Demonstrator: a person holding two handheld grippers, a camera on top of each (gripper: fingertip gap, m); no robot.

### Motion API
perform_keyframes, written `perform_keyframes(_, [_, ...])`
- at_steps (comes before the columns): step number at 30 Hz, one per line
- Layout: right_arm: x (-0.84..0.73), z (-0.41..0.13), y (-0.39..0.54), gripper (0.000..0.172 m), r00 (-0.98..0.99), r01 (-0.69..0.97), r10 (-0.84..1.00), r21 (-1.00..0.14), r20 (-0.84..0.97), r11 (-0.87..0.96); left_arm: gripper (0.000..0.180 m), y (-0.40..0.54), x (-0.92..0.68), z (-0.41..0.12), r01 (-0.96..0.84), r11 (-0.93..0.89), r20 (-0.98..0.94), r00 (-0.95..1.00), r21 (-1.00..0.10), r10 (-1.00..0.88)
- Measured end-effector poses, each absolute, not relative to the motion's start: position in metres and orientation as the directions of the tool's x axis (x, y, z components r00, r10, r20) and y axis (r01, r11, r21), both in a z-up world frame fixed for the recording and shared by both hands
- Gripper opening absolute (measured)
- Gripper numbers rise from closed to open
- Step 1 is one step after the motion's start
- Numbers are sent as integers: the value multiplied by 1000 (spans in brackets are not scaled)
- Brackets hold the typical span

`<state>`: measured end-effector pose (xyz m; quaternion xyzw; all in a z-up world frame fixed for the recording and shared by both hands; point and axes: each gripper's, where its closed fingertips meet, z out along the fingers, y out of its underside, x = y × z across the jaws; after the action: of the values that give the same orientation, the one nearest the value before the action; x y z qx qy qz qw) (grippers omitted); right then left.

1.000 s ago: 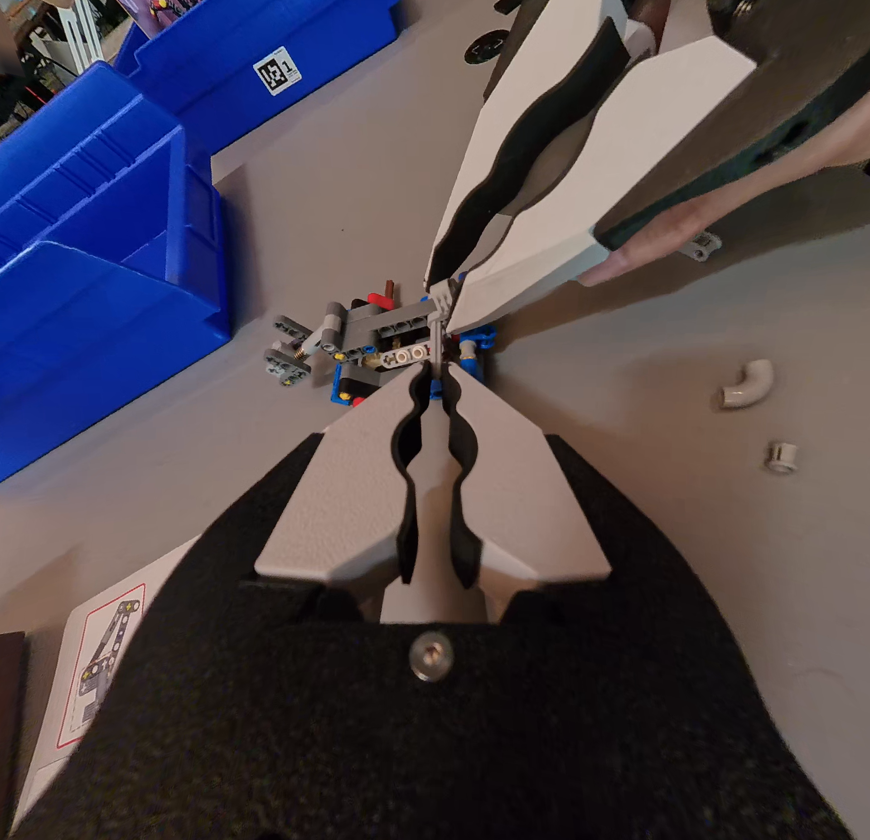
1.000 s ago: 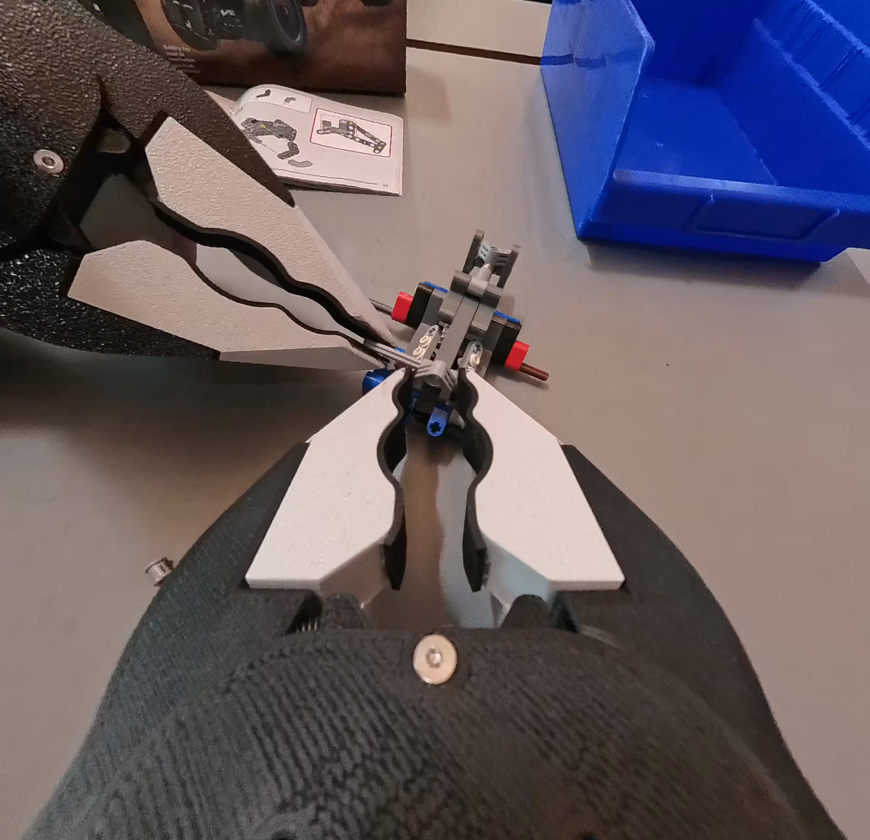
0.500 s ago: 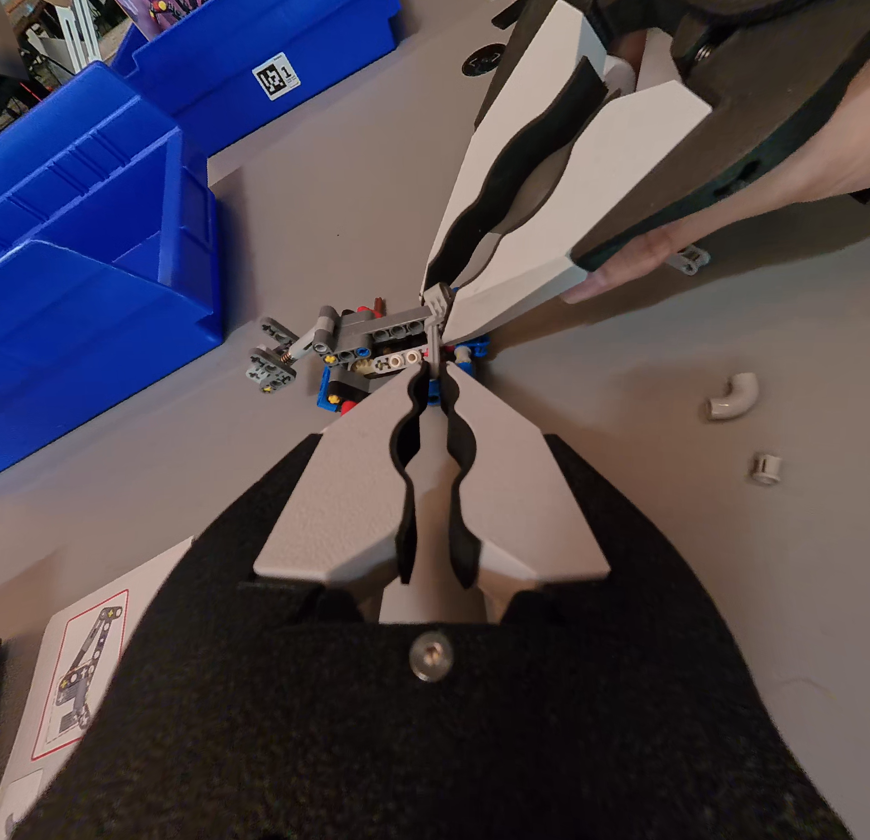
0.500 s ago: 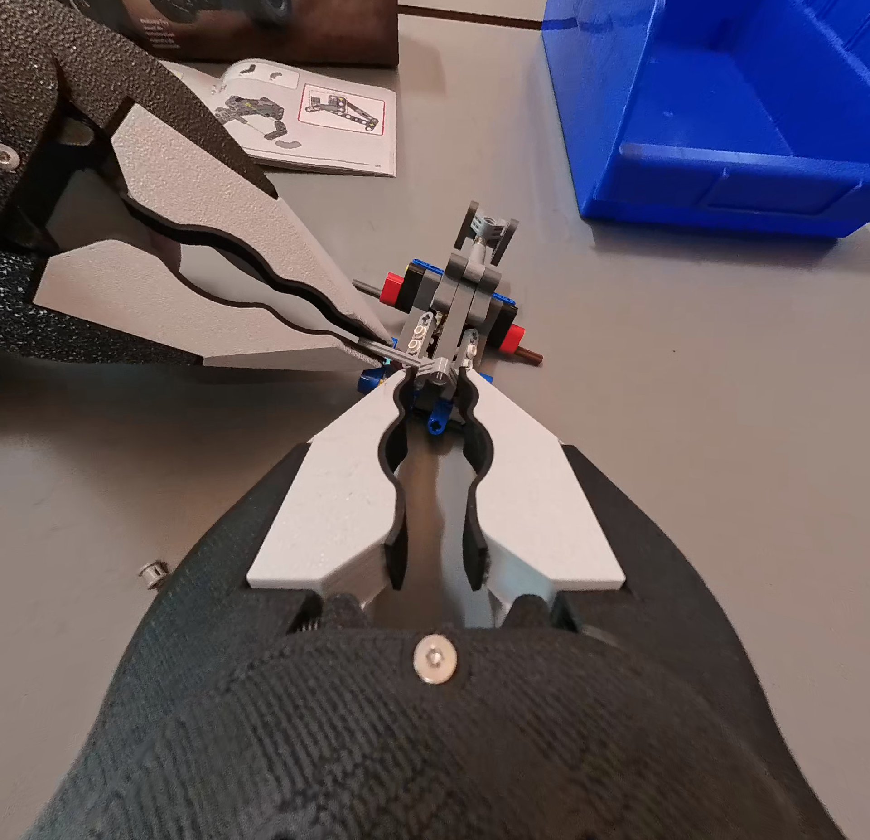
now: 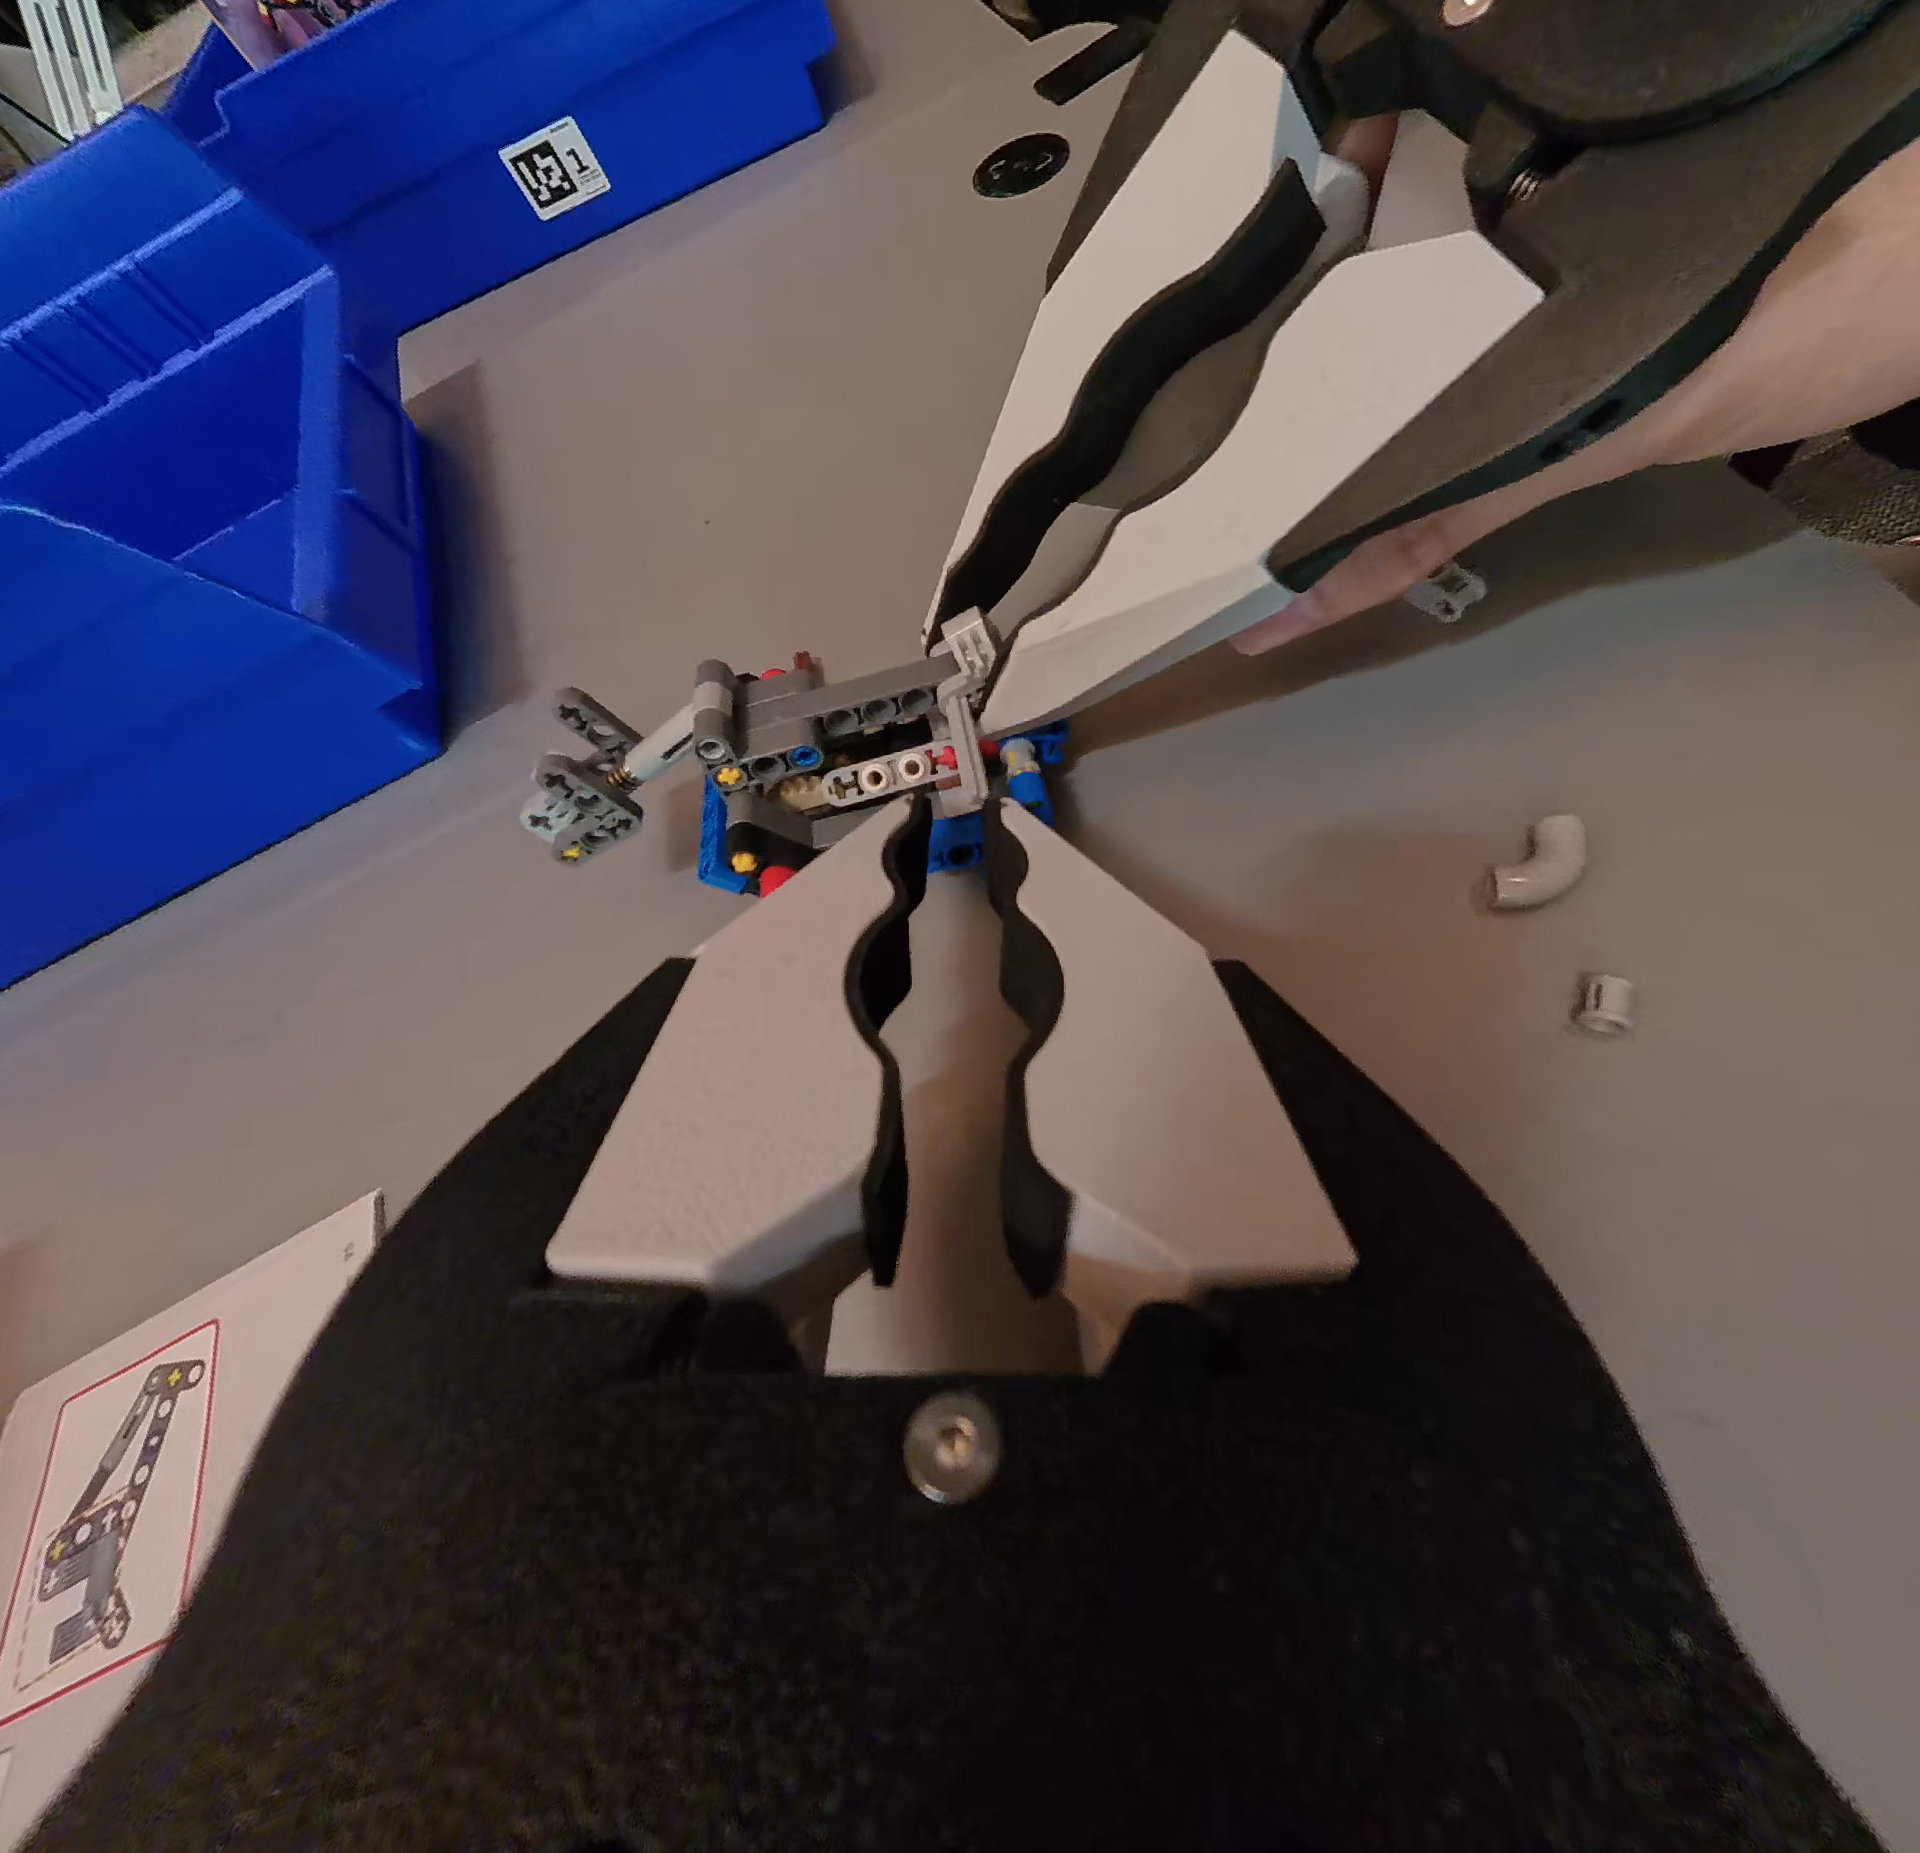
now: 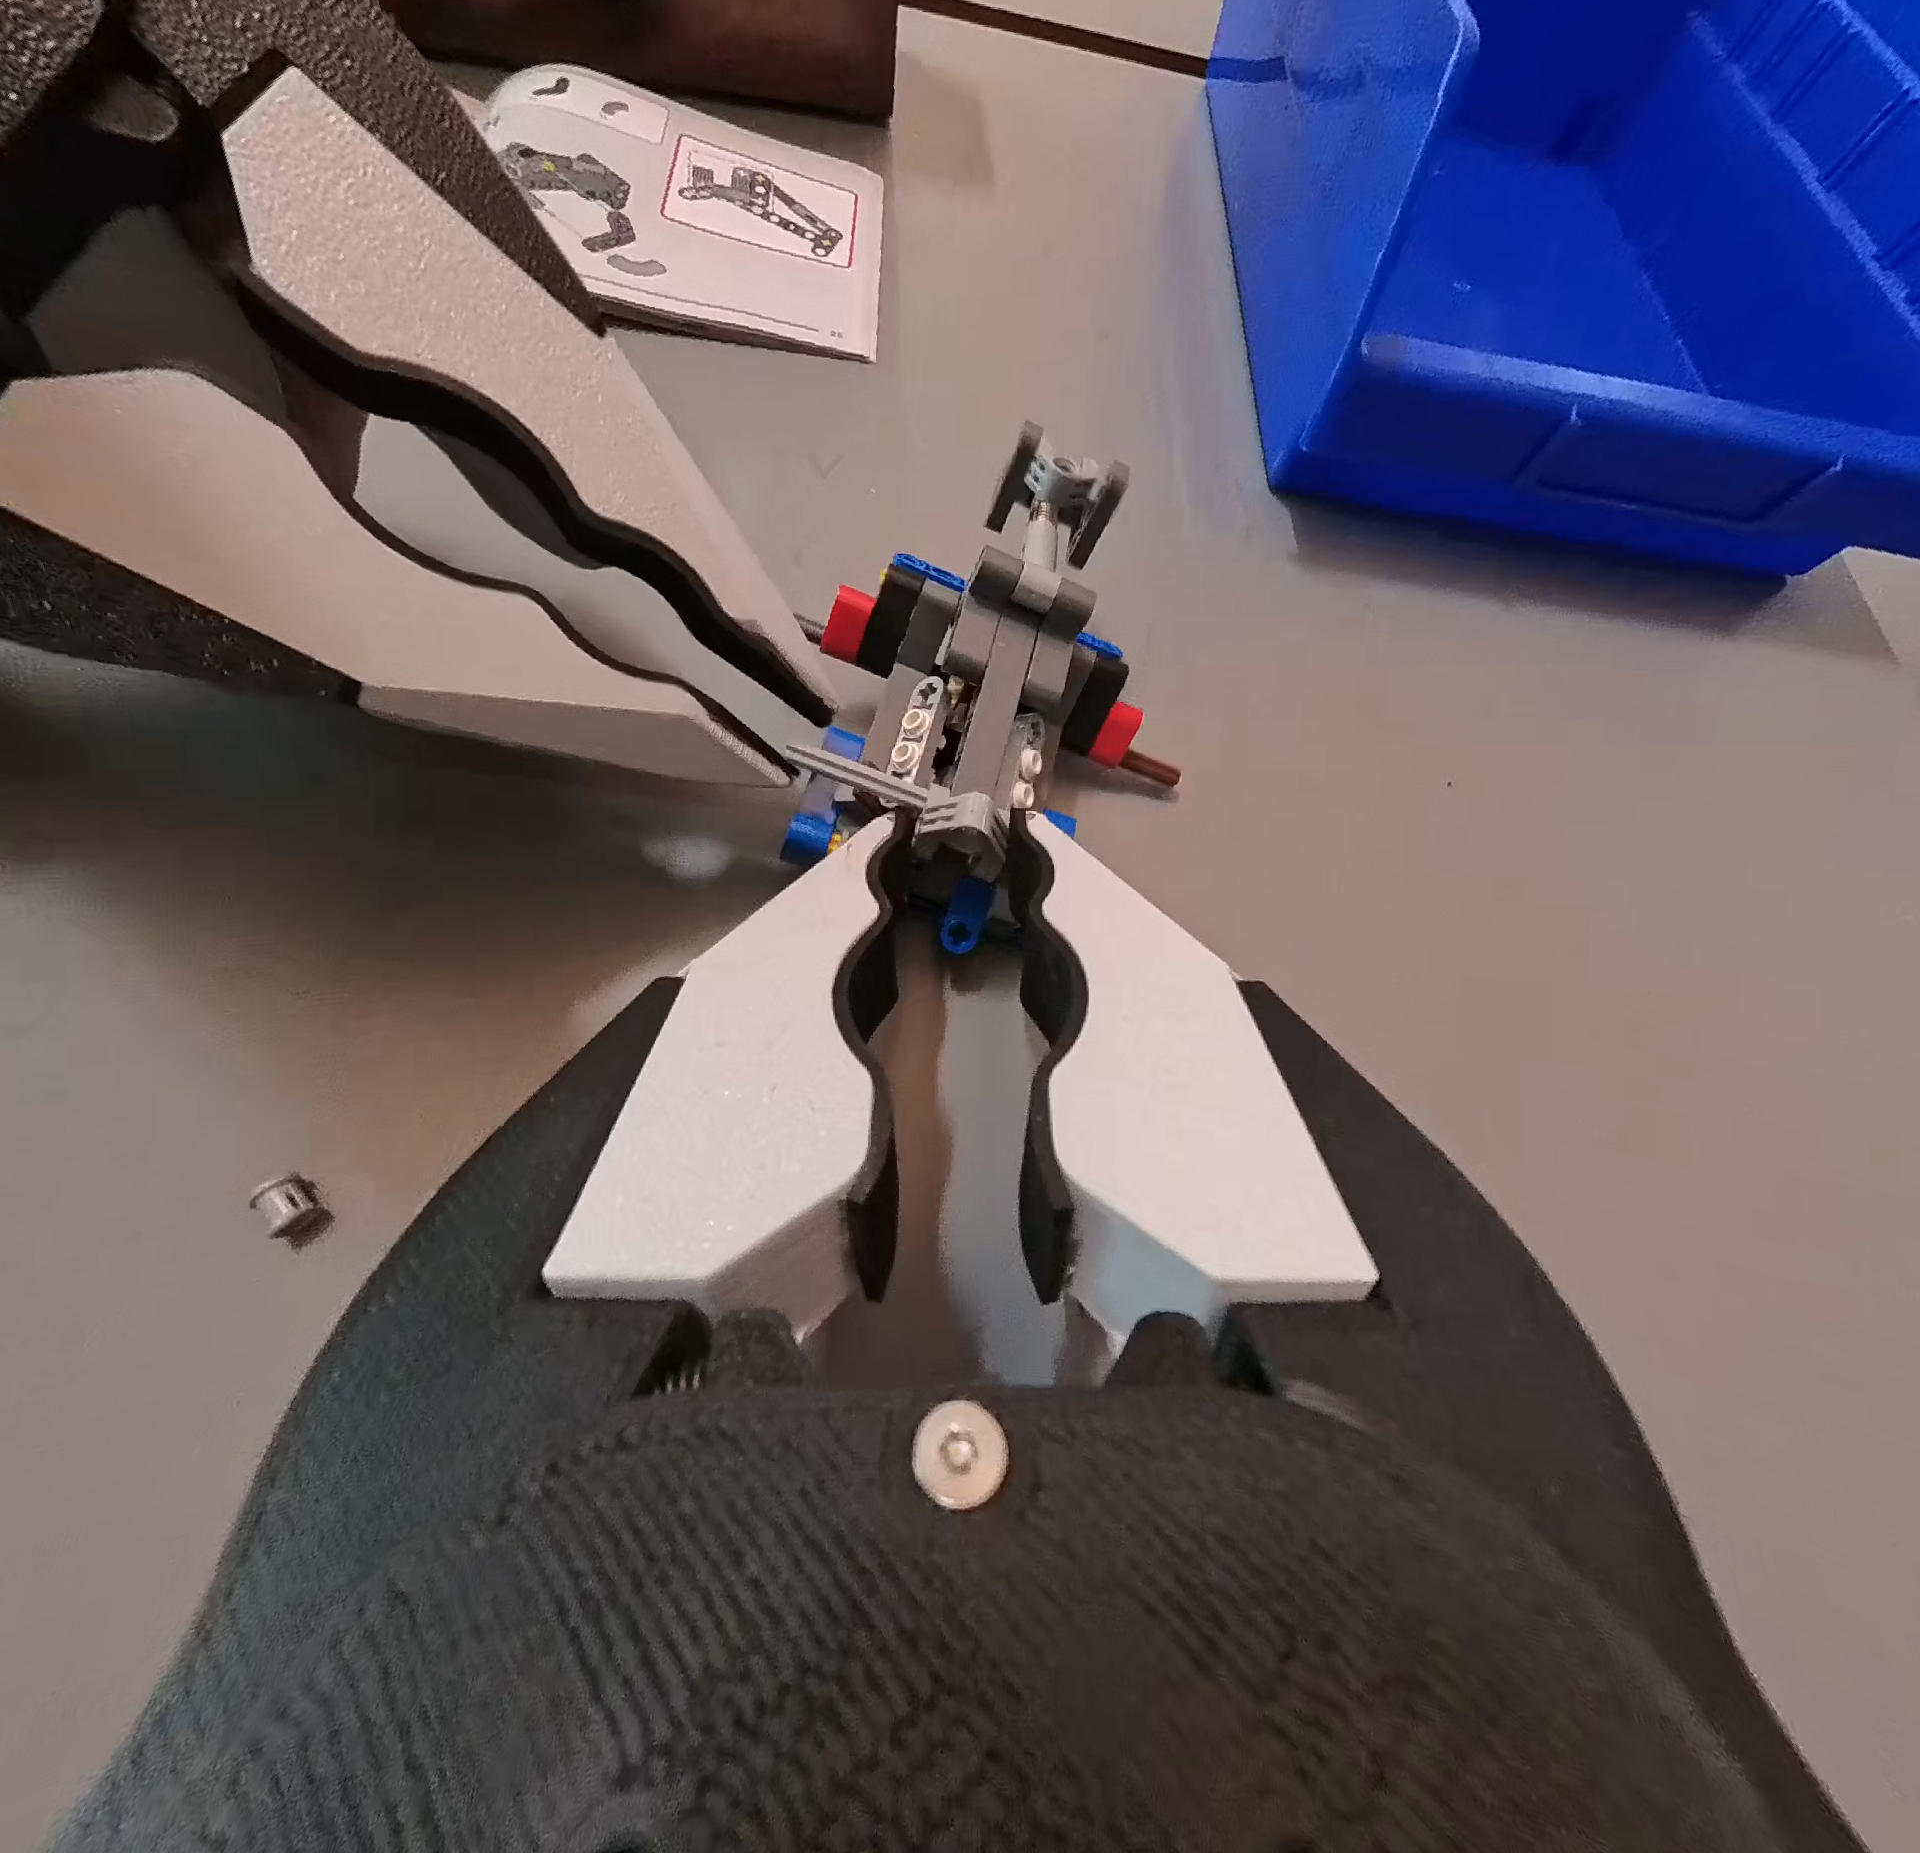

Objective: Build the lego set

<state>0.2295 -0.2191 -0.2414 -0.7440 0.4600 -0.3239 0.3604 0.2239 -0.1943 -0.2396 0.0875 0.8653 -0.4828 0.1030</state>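
A small grey, blue and red brick model (image 5: 831,754) lies on the grey table (image 5: 1351,1076). It also shows in the right wrist view (image 6: 997,681). My right gripper (image 6: 958,837) is shut on the grey connector (image 6: 961,821) at the model's near end, with both pads against it. The left wrist view shows it coming in from the upper right (image 5: 971,650). My left gripper (image 5: 958,816) is open by a narrow gap. Its tips sit at the end of a thin light grey bar (image 5: 961,738) that sticks out sideways from the model (image 6: 852,775), and they do not press on it.
Blue bins stand to the left (image 5: 156,556) and behind (image 5: 520,68), and one stands far right in the right wrist view (image 6: 1558,245). An instruction booklet (image 6: 727,245) and a brown box (image 6: 675,27) lie beyond. A grey elbow piece (image 5: 1538,863) and a bush (image 5: 1605,1003) lie loose. Left and right tips are no more than a few centimetres apart.
My left gripper was shut on the thin grey bar and has opened a little off it. The right gripper keeps its hold, and the model has turned slightly.
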Motion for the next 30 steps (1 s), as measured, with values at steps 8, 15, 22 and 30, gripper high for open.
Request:
perform_keyframes(8, [228, -239, -219, 16, 361, -416, -906, -831, 222, -369, 6, -194, 223, -239, 233, 524, -243, -969, -819, 51])
perform_keyframes(15, [227, -238, -219, 16, 359, -395, -895, -826, 264, -402, 6, -195, 220, -240, 217, 528, -218, -974, -821, 61])
perform_keyframes(22, [226, -238, -218, 16, 362, -384, -886, -820, 289, -424, 4, -199, 217, -238, 172, 511, -166, -984, -842, 58])
perform_keyframes(30, [225, -239, -218, 16, 354, -382, -880, -810, 317, -445, 1, -201, 218, -242, 197, 531, -206, -978, -824, 43])
